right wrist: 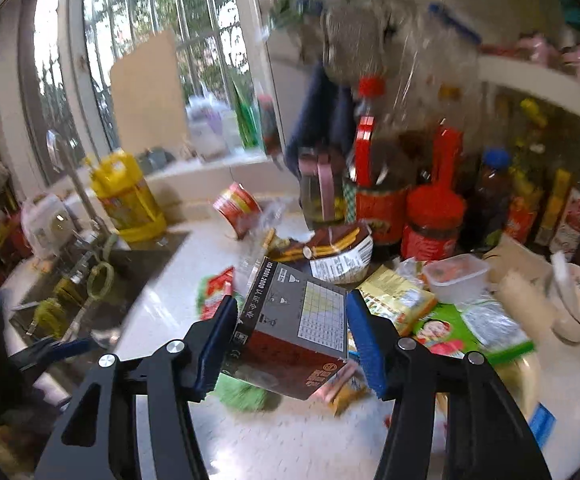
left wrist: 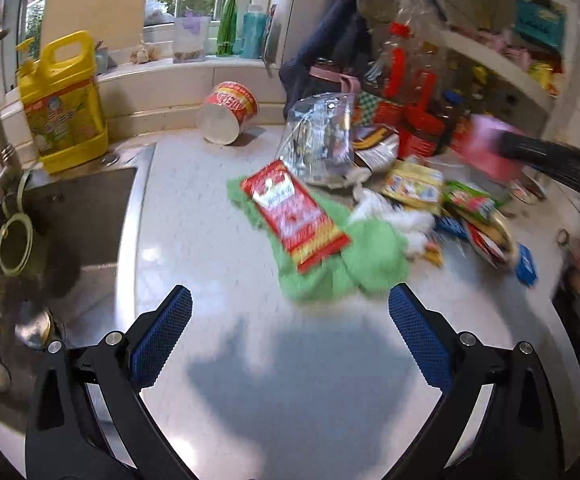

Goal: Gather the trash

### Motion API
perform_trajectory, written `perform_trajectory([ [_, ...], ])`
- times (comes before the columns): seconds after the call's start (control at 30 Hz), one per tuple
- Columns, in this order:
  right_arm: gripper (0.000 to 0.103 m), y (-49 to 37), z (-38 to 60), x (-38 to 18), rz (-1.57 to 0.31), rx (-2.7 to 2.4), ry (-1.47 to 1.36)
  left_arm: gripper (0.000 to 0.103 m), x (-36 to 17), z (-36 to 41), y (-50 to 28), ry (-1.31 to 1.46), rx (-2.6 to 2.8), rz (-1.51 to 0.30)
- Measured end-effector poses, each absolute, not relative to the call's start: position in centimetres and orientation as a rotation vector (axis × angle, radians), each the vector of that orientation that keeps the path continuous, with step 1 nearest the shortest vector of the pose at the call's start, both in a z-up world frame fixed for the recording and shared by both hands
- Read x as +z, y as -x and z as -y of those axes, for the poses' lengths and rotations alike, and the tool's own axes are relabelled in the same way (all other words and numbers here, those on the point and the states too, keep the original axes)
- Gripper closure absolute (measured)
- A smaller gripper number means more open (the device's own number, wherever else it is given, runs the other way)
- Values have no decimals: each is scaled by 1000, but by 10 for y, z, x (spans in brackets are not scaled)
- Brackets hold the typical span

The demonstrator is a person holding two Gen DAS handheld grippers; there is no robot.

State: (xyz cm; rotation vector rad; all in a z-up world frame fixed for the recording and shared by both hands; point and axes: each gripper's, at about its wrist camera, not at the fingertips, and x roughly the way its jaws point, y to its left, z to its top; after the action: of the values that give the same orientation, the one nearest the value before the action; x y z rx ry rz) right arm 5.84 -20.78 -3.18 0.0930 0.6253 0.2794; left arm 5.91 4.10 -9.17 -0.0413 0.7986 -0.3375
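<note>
Right wrist view is showing the right gripper [right wrist: 291,334] clamping a dark red and grey cardboard box [right wrist: 290,332] between its blue-padded fingers [right wrist: 363,344], low in the centre of the frame; the box is sitting tilted, its grey printed face with a small table turned upward, and it is hanging above the white speckled countertop [right wrist: 290,440]. Below the box a bit of green cloth [right wrist: 242,394] is peeking out. To the right, a yellow foil snack wrapper [right wrist: 393,300] and a green printed packet [right wrist: 449,332] are lying flat, with a clear lidded plastic tub [right wrist: 455,276] just behind them. Behind the box a brown and white crumpled wrapper [right wrist: 337,254] is lying near a red-lidded jar [right wrist: 431,220].

In the left wrist view the left gripper [left wrist: 290,312] is hovering with its jaws spread wide and nothing between them, at the bottom of the frame. Just above it, at centre, a red rectangular snack wrapper [left wrist: 295,214] is resting on the cloth [left wrist: 369,260]. A clear crumpled plastic bag [left wrist: 317,140] is lying behind that, and a tipped red and white paper noodle cup [left wrist: 228,114] is lying further back. At upper left a yellow detergent jug [left wrist: 64,100] is standing beside the steel sink [left wrist: 86,216].
</note>
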Motion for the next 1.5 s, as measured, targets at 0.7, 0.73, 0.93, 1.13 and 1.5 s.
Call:
perform_trajectory([
  [0.7, 47, 12, 255, -35, -627, 195, -207, 95, -124, -8, -184, 144, -264, -973],
  [0.73, 47, 11, 253, -33, -621, 204, -207, 98, -120, -13, -180, 155, -271, -965],
  [0.93, 47, 9, 236, -26, -596, 266, -214, 103, -76, -45, -137, 260, -343, -837],
  [1.13, 47, 7, 217, -22, -596, 312, -190, 103, -64, -46, -117, 207, -379, -844],
  [1.5, 47, 8, 201, -32, -628, 326, -172, 7, -118, -79, -176, 286, -317, -947],
])
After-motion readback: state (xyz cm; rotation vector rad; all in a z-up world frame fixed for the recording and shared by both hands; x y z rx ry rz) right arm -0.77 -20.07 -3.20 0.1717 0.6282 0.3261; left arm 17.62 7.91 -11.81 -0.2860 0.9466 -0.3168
